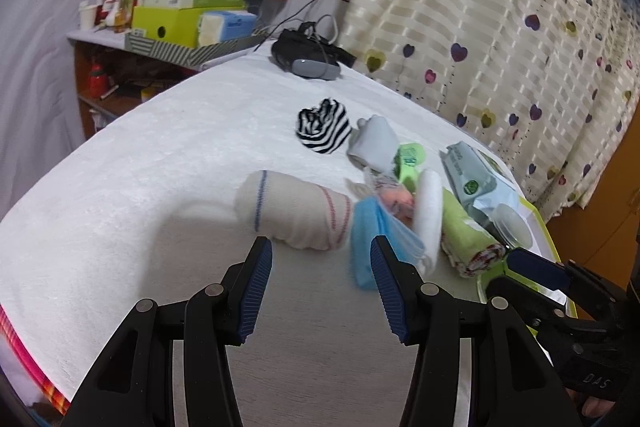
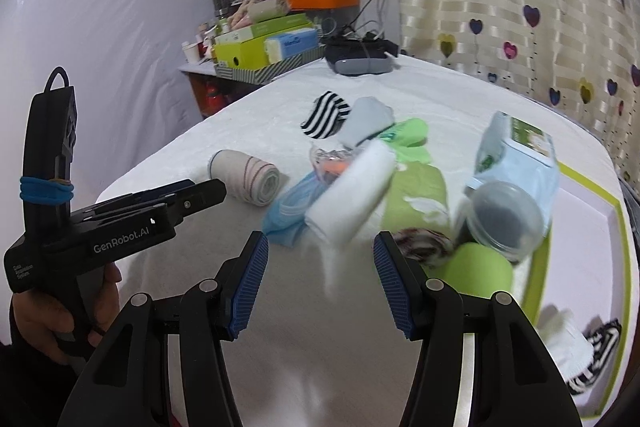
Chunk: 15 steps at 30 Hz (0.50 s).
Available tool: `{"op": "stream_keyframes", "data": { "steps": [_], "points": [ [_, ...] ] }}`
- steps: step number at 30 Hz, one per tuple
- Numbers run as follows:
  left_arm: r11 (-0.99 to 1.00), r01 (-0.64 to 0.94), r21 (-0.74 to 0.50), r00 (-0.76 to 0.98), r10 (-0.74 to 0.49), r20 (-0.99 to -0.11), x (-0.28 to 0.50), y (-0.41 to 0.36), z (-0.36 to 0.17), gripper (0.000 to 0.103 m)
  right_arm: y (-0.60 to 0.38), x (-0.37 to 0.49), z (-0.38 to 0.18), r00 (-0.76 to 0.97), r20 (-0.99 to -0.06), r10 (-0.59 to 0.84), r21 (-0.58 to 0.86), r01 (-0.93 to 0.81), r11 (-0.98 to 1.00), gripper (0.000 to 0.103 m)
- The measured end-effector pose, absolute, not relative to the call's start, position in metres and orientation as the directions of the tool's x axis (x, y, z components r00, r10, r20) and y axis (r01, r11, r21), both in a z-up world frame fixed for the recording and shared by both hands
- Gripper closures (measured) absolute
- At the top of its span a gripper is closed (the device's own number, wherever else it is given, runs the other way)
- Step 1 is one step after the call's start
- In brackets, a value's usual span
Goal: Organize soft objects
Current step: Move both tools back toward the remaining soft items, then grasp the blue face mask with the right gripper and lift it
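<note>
Left gripper at lower centre of its view, jaws apart, nothing between, above white cloth. Right gripper likewise spread and empty. Beige rolled bandage just beyond left fingertips; blue mask, white roll, striped sock clustered mid-frame, green tray at right.

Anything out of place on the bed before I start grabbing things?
The clear lidded jar is hard, not soft, and lies tipped among the cloths beside the wipes pack. The soft items are jumbled in a heap rather than sorted.
</note>
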State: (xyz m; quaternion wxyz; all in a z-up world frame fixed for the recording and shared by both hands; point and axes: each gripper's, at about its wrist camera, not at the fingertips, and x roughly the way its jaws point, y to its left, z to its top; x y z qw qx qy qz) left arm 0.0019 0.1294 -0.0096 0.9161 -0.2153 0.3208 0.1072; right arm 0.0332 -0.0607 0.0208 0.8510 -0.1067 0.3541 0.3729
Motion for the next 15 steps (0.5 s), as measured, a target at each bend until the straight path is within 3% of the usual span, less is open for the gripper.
{"op": "stream_keyframes", "data": {
  "steps": [15],
  "points": [
    [0.852,-0.385,-0.356,0.771,0.085,-0.631,-0.008,0.157,-0.013,0.052,-0.002,0.054,-0.002,0.419,-0.725,0.547,0.064,-0.75,0.658,0.048]
  ]
}}
